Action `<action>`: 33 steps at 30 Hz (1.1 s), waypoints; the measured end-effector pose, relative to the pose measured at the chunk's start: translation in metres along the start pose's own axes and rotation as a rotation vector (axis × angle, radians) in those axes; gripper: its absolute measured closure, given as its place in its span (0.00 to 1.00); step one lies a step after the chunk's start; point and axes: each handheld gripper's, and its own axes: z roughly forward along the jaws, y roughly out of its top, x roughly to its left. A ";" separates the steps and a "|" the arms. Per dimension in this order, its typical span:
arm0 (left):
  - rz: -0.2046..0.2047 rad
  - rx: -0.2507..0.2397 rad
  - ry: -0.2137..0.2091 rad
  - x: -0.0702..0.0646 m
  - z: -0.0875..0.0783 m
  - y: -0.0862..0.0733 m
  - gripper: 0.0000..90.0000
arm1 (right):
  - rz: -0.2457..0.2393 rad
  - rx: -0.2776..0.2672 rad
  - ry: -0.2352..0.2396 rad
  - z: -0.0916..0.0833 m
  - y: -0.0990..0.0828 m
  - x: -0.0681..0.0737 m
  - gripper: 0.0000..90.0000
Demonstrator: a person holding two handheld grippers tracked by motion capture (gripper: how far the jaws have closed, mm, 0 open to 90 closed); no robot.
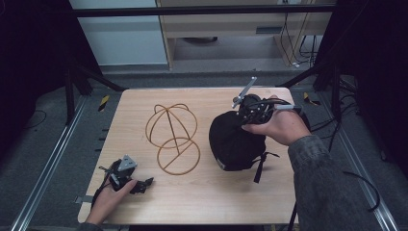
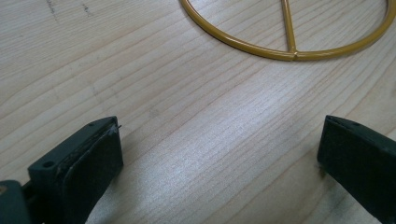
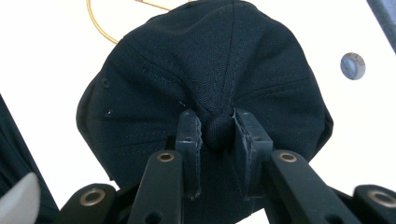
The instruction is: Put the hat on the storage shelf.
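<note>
Jaws of our right gripper pinch the top button of the black fabric baseball cap, hanging just right of the gold wire cap stand over the pale wooden bench. Our left gripper, near the stand, gapes wide and empty. We fear the small button slipping free, dropping the cap. No writing reads anywhere.

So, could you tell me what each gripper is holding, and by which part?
The right gripper is shut on the black cap, pinching the button at the top of its crown. The left gripper is open over the table, holding nothing.
</note>
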 end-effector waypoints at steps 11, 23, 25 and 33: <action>0.000 0.000 0.000 0.000 0.000 0.000 0.00 | -0.022 -0.043 -0.024 -0.032 0.009 0.007 0.82; -0.001 0.000 0.000 0.000 0.000 0.000 0.00 | -0.069 -0.068 -0.042 -0.061 0.018 0.017 0.82; -0.001 0.000 0.000 0.000 0.000 0.000 0.00 | -0.072 -0.068 -0.043 -0.063 0.019 0.017 0.82; -0.001 0.000 0.001 0.000 0.000 0.000 0.00 | -0.079 -0.074 -0.052 -0.071 0.022 0.020 0.82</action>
